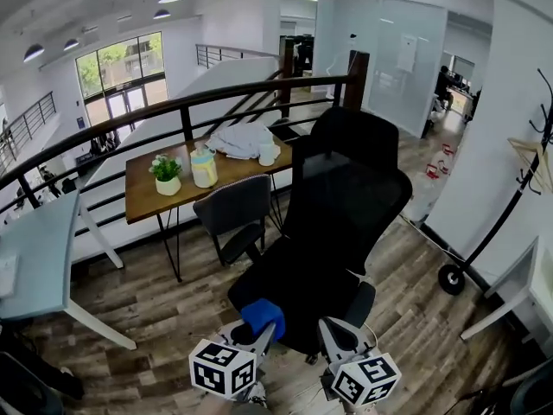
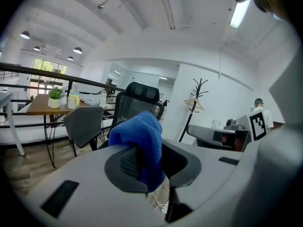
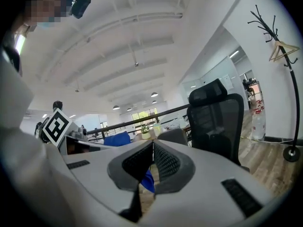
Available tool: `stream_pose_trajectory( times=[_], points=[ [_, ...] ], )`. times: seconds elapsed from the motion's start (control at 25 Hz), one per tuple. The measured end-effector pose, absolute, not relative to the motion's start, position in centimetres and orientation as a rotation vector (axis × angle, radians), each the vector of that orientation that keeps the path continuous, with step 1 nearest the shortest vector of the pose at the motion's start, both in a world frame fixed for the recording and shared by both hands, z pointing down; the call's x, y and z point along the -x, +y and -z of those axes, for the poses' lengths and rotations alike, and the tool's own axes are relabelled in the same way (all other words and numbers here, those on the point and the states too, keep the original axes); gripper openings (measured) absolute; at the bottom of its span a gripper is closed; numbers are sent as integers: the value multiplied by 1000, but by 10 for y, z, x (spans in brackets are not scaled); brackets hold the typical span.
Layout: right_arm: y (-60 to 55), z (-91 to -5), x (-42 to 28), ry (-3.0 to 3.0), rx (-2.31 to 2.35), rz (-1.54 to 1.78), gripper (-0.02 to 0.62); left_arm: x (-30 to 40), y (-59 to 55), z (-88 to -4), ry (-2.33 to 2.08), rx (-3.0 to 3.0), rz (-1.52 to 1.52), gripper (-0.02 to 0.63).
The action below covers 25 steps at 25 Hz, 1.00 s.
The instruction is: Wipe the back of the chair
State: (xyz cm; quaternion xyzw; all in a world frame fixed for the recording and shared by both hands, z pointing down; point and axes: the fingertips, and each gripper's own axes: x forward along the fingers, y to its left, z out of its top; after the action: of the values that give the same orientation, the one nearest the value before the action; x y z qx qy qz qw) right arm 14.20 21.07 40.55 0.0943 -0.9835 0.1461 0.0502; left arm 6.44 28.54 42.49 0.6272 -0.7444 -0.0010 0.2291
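1. Evidently the wipe has not begun. In the head view the left gripper [image 1: 262,334] clamps its fingers on a blue cloth [image 1: 263,315], and the right gripper [image 1: 339,340] sits beside it. The black chair [image 1: 346,197] stands just ahead of both. Its backrest is upright, long axis vertical, headrest on top, and the seat seems to lie on the fingers' side.
2. In the left gripper view the cloth is bunched between the fingers, with the chair beyond them and apart.
3. In the right gripper view the fingers are pressed together on nothing, with the chair ahead and to their right. The next move, I judge, calls for lifting the cloth onto the backrest and pressing it flat.
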Motion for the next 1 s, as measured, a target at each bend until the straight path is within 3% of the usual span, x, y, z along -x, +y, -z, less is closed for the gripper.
stream_pose_trajectory(
  times=[0.36,1.0],
  points=[
    [189,-393,-59,-3002,-511,-409,27,23,256,-422,-1932,-1853,-24,75],
    [138,-400,-15,-2978,-597,-394,26,66,209,-434,-1844,-1899,-43,75]
  ],
)
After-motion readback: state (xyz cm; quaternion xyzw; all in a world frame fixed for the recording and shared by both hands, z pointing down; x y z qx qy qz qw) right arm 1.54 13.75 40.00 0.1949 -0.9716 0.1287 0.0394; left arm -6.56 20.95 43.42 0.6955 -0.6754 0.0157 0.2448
